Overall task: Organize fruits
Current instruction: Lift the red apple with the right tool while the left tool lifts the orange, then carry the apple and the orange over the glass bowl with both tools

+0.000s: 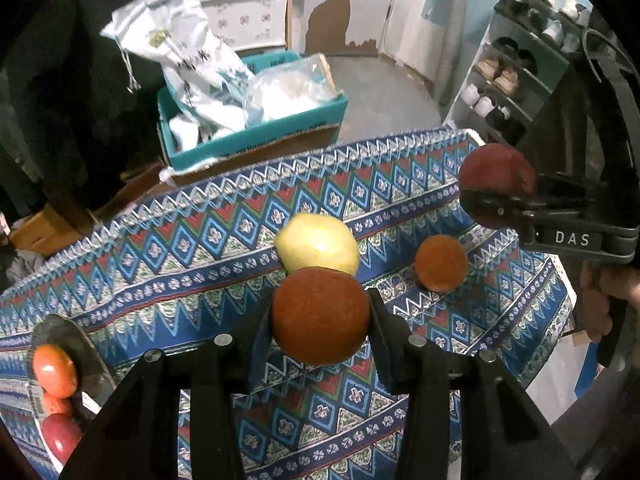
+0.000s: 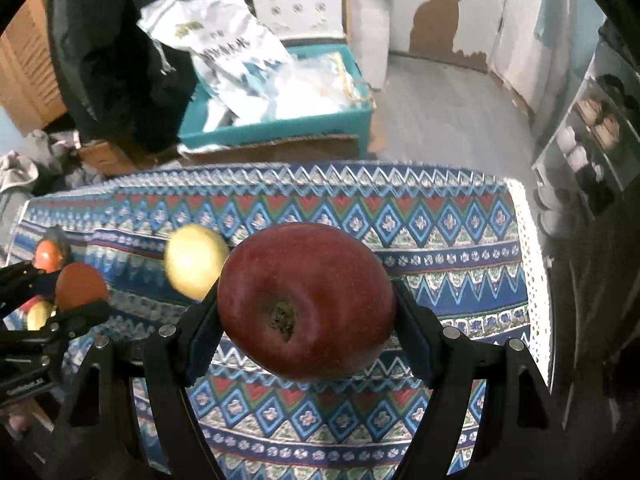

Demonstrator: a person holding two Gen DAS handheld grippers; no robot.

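Left gripper [image 1: 320, 316] is clamped on a brown-orange fruit [image 1: 320, 314], held clear above the patterned tablecloth [image 1: 160, 264]. Right gripper [image 2: 306, 308] is closed on a dark red apple [image 2: 306, 300], likewise lifted off the cloth. On the cloth lie a yellow fruit [image 1: 318, 246] and a small brown fruit [image 1: 440, 262]. A plate [image 1: 60, 336] at the cloth's left edge holds further red and orange fruits.

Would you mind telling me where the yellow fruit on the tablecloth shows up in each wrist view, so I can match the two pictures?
Left wrist view: the yellow fruit sits at centre, just behind the orange fruit held in the left gripper.
Right wrist view: the yellow fruit lies left of centre, beside the red apple.
Shared landmark: the teal box beyond the table.
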